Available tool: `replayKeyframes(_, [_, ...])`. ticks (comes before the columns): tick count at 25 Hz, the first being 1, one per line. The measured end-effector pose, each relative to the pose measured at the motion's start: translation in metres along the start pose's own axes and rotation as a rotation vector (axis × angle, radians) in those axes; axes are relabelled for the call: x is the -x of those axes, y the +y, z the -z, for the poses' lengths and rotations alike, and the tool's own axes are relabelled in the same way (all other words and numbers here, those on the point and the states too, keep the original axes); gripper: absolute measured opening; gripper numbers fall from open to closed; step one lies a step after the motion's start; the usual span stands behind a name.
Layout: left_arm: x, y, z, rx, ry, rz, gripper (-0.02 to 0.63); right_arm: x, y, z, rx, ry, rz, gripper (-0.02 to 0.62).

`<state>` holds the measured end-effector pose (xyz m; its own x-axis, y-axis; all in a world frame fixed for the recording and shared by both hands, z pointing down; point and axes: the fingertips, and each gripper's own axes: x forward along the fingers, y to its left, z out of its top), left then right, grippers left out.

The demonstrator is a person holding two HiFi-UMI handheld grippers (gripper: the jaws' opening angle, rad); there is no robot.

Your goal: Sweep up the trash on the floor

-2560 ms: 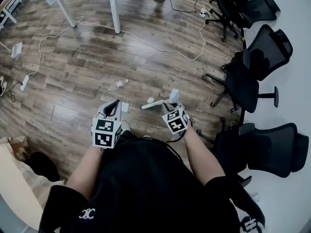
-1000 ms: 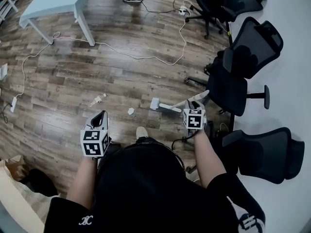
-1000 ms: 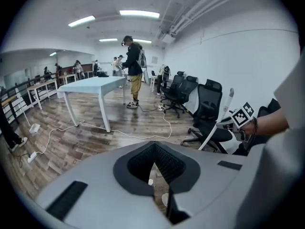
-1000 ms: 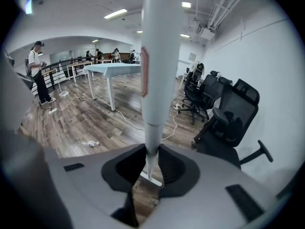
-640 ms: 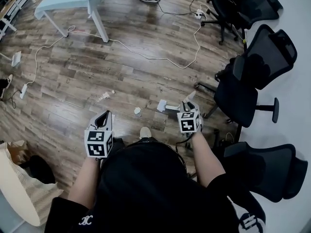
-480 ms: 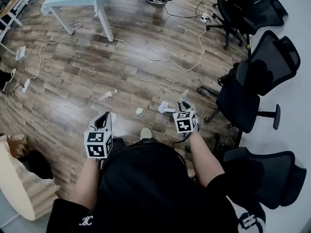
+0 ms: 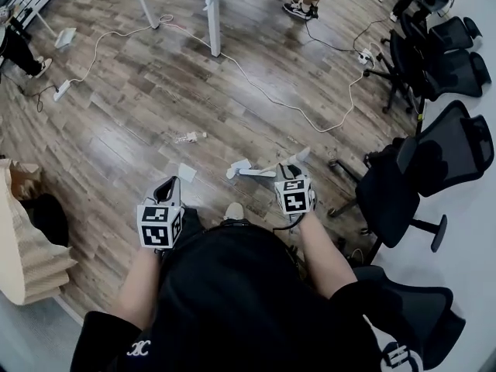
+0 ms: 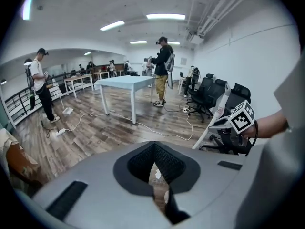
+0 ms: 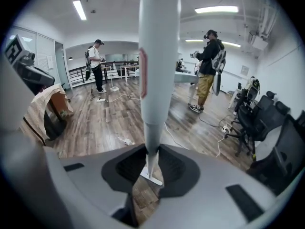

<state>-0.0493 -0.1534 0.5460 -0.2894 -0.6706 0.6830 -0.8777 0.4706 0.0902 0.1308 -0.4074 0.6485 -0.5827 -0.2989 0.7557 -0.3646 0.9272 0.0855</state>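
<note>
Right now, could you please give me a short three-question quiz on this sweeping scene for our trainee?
1. True or false: the right gripper is shut on the white broom handle.
2. The black office chairs stand on the person's: A) left, B) right.
3. Fill in: the left gripper holds ____.
Key: 1 true; 2 B; 3 nothing.

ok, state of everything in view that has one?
left tongs, shut, empty
right tongs, shut on the broom
broom, held tilted, head down by the floor
plastic bottle, crushed, lying on floor, unswept
paper scrap, flat on floor, unswept
</note>
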Motion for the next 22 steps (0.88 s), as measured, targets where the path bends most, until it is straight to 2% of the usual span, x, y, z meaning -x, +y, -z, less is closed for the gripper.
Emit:
replayKeyframes(6, [0.010, 0.023, 0.008, 0.047, 0.001, -0.035, -0.005, -0.013, 0.034, -0.027, 0.054, -0.010, -0.069, 0.089])
replayKeyframes(11, [0.016, 0.050, 0.017, 0.083, 0.008, -0.062, -0.005, -0.019, 0.068, -0.072, 0.113, -0.055, -0.121, 0.089])
replayKeyframes(17, [0.024, 0.096, 0.019, 0.126, -0.007, -0.094, -0.005, -0.029, 0.130, -0.128, 0.249, -0.095, -0.205, 0.086])
replayKeyframes(22, [0.031, 0.136, 0.024, 0.149, -0.022, -0.110, -0.005, -0.034, 0.187, -0.148, 0.370, -0.099, -0.288, 0.086])
